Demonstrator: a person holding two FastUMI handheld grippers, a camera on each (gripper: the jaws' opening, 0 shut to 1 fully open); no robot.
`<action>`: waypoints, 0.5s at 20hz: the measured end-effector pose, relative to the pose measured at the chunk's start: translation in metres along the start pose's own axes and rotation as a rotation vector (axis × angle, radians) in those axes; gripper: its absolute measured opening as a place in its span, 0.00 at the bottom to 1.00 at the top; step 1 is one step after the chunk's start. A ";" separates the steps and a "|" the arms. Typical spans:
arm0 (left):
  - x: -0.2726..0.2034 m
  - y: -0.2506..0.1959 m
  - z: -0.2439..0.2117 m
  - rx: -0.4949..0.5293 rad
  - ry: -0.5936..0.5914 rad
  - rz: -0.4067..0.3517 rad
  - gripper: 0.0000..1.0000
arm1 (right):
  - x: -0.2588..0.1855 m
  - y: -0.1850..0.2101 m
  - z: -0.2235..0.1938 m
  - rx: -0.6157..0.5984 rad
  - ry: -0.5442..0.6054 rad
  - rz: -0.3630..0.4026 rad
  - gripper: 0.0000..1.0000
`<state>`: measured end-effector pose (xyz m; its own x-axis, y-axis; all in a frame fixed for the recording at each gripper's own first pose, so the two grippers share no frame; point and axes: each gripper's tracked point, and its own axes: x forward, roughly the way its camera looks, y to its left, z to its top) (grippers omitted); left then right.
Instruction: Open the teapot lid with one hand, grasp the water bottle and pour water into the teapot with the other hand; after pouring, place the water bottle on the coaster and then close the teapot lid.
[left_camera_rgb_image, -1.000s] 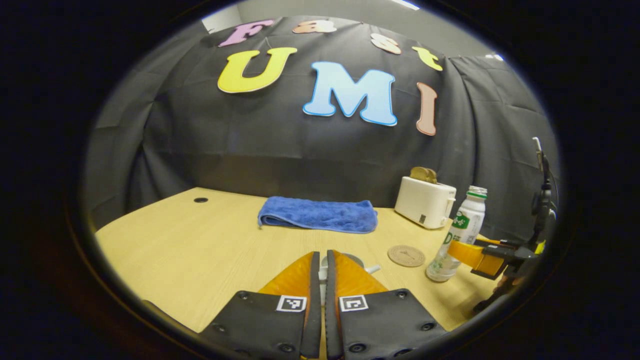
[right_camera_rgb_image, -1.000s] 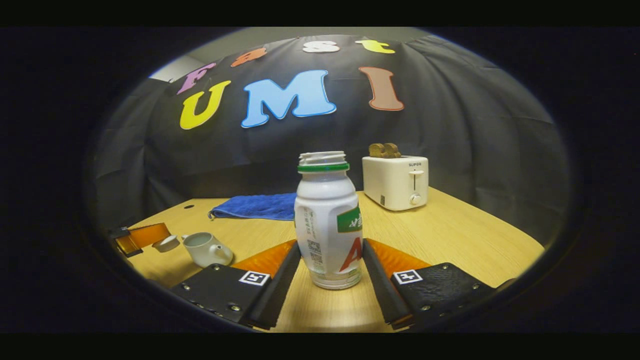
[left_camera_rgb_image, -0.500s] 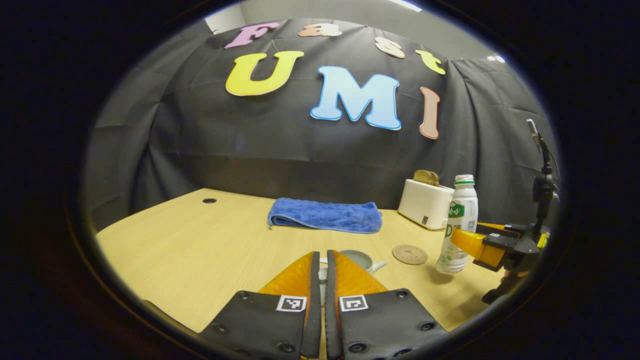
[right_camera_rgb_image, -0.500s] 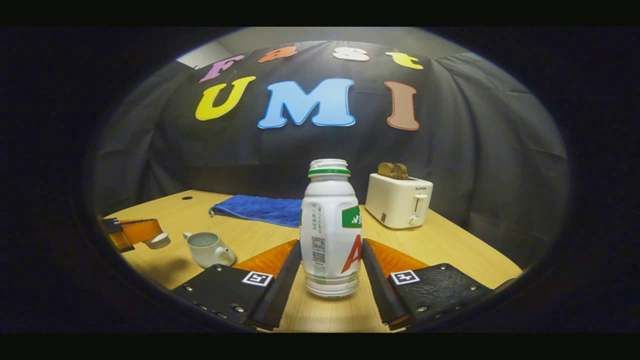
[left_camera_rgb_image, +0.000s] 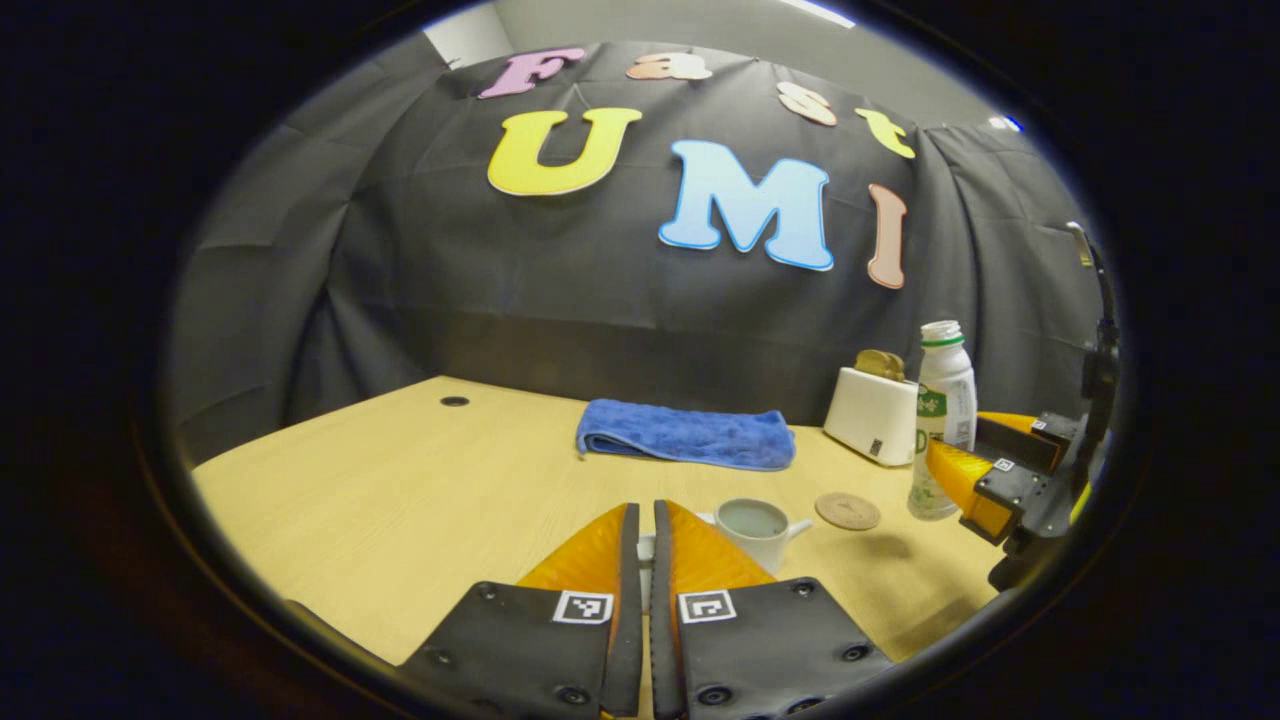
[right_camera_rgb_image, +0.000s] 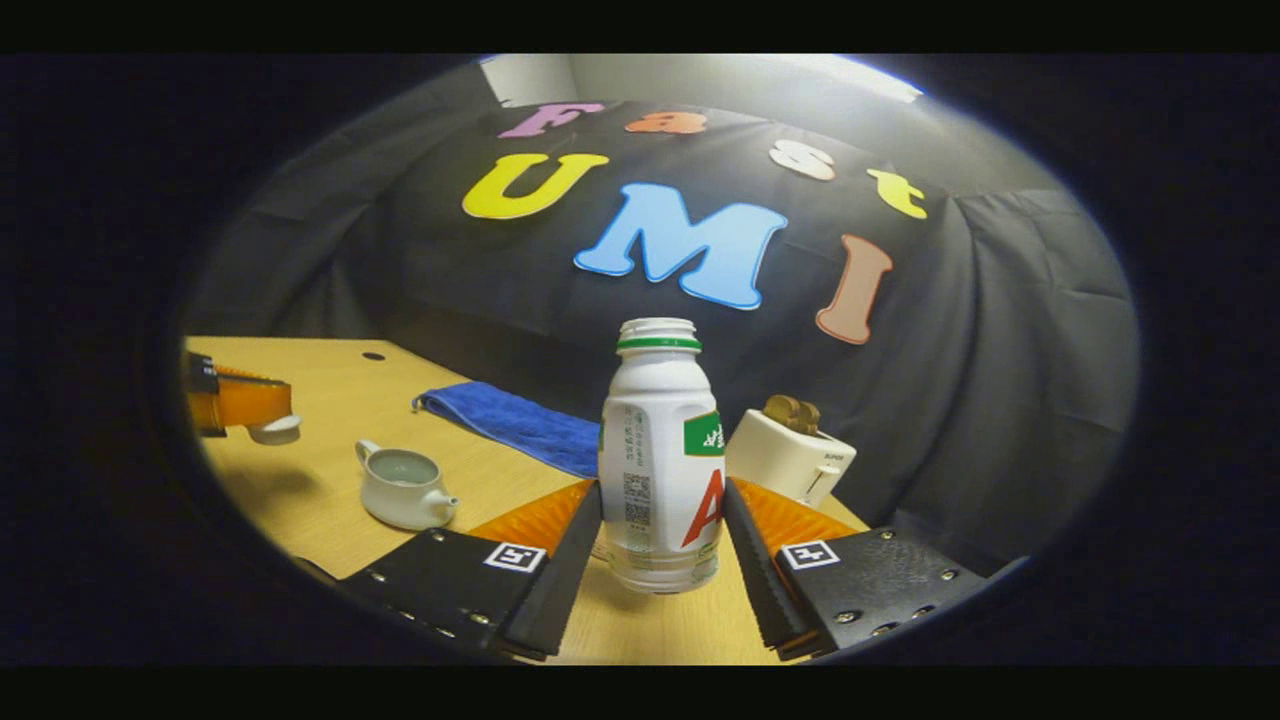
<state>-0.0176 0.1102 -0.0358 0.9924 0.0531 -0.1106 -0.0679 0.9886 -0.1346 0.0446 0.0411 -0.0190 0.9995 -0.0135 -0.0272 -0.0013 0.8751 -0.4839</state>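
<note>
In the right gripper view, one small white teapot lid (right_camera_rgb_image: 274, 430) is seen pinched by the left gripper (right_camera_rgb_image: 262, 405), cut off at the edge. One white ceramic teapot (right_camera_rgb_image: 400, 487) stands open on the wooden table (right_camera_rgb_image: 320, 400). One white plastic water bottle (right_camera_rgb_image: 661, 455) is clamped by the right gripper (right_camera_rgb_image: 662, 535), lifted; the round cork coaster (left_camera_rgb_image: 847, 511) lies beside the teapot.

table (right_camera_rgb_image: 330, 400): pale wood grain, matt
teapot (right_camera_rgb_image: 400, 490): glossy white ceramic look, left of the right claw
water bottle (right_camera_rgb_image: 660, 450): smooth white plastic, printed label
towel (left_camera_rgb_image: 688, 440): fluffy blue cloth
coaster (left_camera_rgb_image: 847, 511): matt, cork-like
toaster (left_camera_rgb_image: 872, 415): smooth cream plastic
</note>
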 end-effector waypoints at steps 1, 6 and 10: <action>0.000 0.003 -0.001 -0.004 -0.001 0.006 0.14 | 0.000 0.002 0.003 -0.037 -0.013 0.000 0.71; -0.003 0.014 -0.002 -0.022 -0.001 0.025 0.10 | 0.000 0.018 0.011 -0.175 -0.043 0.022 0.71; -0.005 0.022 -0.008 -0.020 0.007 0.038 0.10 | 0.001 0.030 0.012 -0.288 -0.049 0.058 0.71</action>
<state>-0.0250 0.1308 -0.0463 0.9884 0.0897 -0.1228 -0.1079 0.9827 -0.1503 0.0459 0.0735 -0.0233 0.9978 0.0619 -0.0229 -0.0598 0.7007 -0.7109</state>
